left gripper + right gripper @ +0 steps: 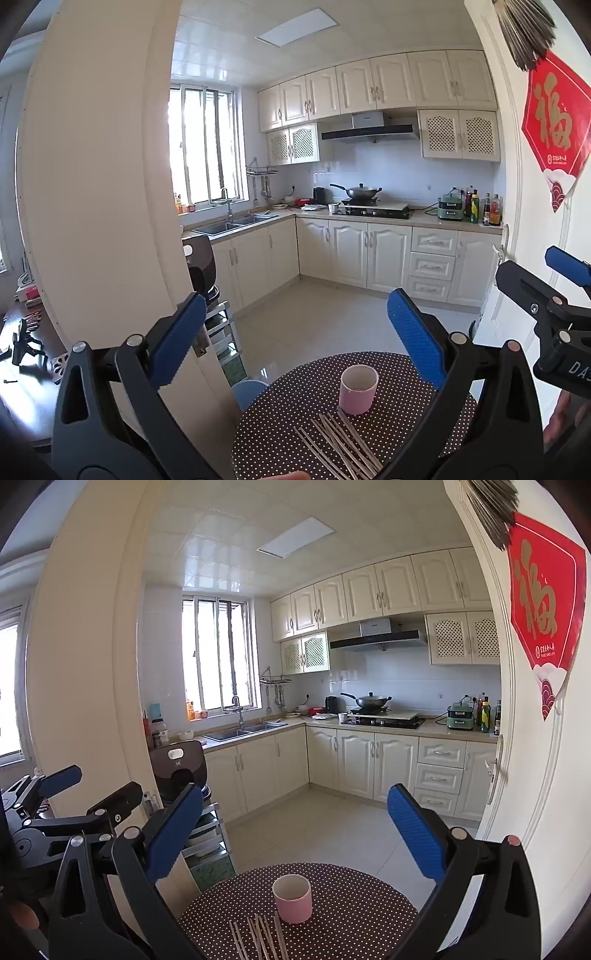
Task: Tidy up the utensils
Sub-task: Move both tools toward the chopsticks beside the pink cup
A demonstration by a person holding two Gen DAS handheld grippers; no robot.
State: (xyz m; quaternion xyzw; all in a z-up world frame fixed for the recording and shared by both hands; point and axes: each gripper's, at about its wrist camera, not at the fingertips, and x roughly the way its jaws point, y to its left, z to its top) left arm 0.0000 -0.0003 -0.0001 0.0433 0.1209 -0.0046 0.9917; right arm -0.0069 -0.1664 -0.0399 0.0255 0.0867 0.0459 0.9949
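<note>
- The left wrist view alone shows a dark side table (pixel 22 354) at its left edge; the right gripper (pixel 554 280) enters at its right
- The right wrist view alone shows bottles (pixel 157 731) by the counter's end; the left gripper (pixel 85 786) shows at its left
- One pink cup (pixel 358 388) stands upright on one round dotted table (pixel 288 424); one loose bunch of metal chopsticks (pixel 340 443) lies just before it, too overlapped to count
- Both claws are spread wide, holding nothing
</note>
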